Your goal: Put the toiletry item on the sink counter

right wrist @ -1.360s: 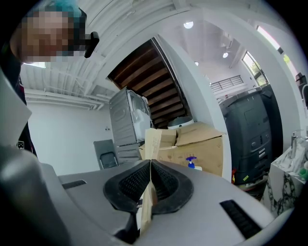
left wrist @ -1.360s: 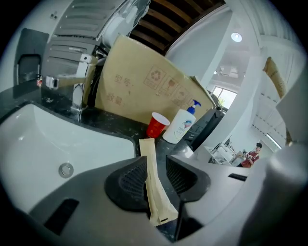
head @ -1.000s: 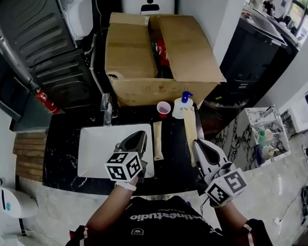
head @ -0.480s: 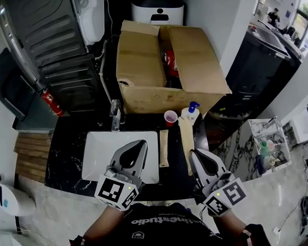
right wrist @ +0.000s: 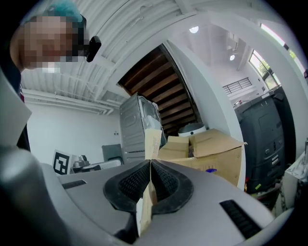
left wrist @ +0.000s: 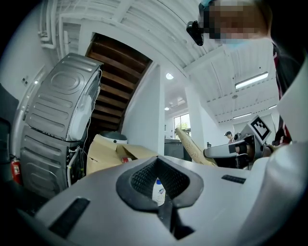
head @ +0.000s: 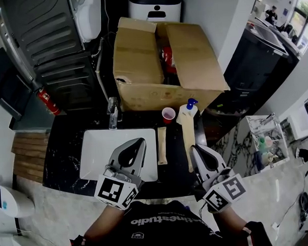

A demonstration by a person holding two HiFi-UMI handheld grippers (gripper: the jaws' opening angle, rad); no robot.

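While viewing the sink (head: 96, 153), note left gripper (head: 139, 143) above it, jaws closed, empty; right gripper (head: 194, 150) beside it, clamped on beige tube (head: 187, 136).

I look down on a black marble worktop (head: 64, 159) with a white sink basin (head: 96, 153) set into it and a chrome faucet (head: 112, 112) at the basin's far edge. Behind it an open cardboard box (head: 136, 59) stands by a white wall (head: 202, 11). To the left I see a grey ribbed machine (head: 43, 33) and a red fire extinguisher (head: 46, 101). The floor (head: 51, 221) is pale stone. A dark cabinet (head: 253, 59) stands at the right. Overhead are a wooden stair underside (left wrist: 115, 81), a strip light (left wrist: 252, 80) and a bright window (left wrist: 183, 125).
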